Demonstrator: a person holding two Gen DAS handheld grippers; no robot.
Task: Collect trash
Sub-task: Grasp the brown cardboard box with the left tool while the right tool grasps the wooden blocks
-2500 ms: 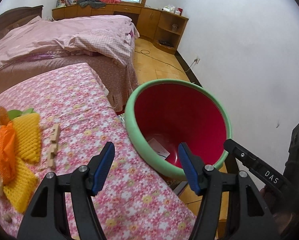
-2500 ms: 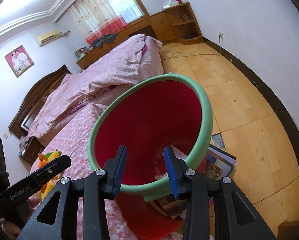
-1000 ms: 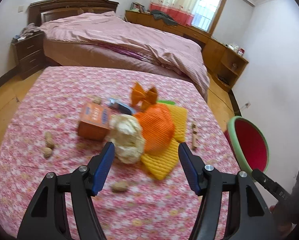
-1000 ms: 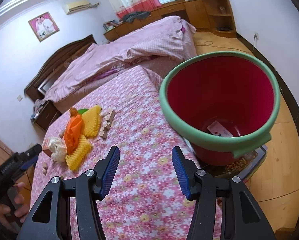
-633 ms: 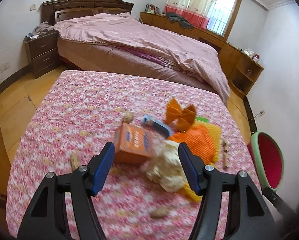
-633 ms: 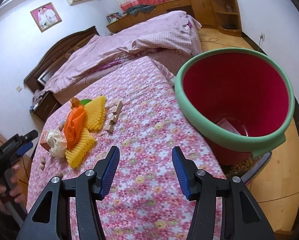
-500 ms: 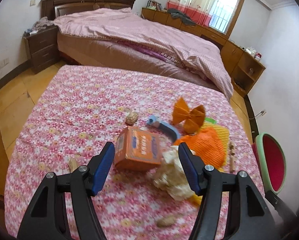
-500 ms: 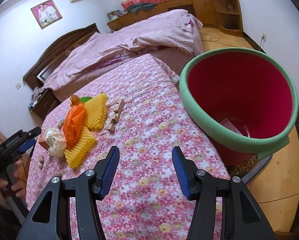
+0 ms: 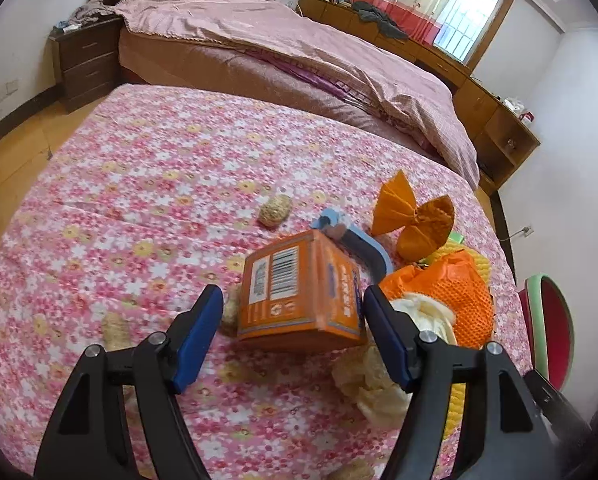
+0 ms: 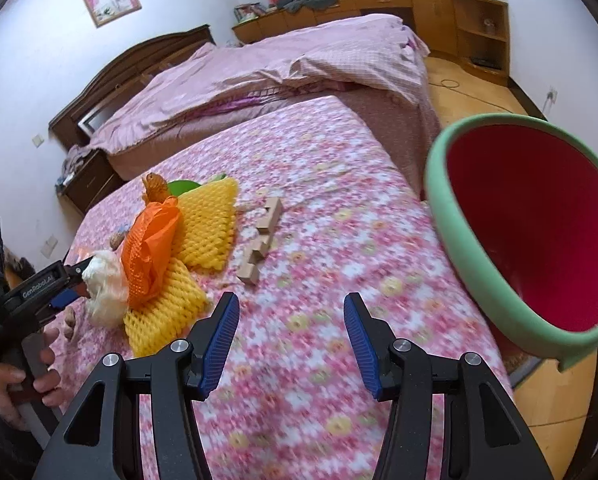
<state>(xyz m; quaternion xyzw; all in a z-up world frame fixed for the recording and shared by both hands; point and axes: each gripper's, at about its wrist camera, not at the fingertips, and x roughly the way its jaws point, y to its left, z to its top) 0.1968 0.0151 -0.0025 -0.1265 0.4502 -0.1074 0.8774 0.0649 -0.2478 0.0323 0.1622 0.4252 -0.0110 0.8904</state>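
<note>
Left gripper [image 9: 293, 330] jaws opening around, seemingly not touching, the orange box [image 9: 299, 286]; right gripper [image 10: 291, 340] apart, empty.

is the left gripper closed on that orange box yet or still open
Open. The left gripper frames the orange box, with a gap showing at the left finger; its fingers are opening.

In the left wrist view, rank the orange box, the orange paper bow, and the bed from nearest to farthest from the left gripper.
1. orange box: just ahead of the left gripper, whose jaws are opening.
2. orange paper bow: beyond the box, to the right.
3. bed: past the floral tablecloth, farthest.
</note>
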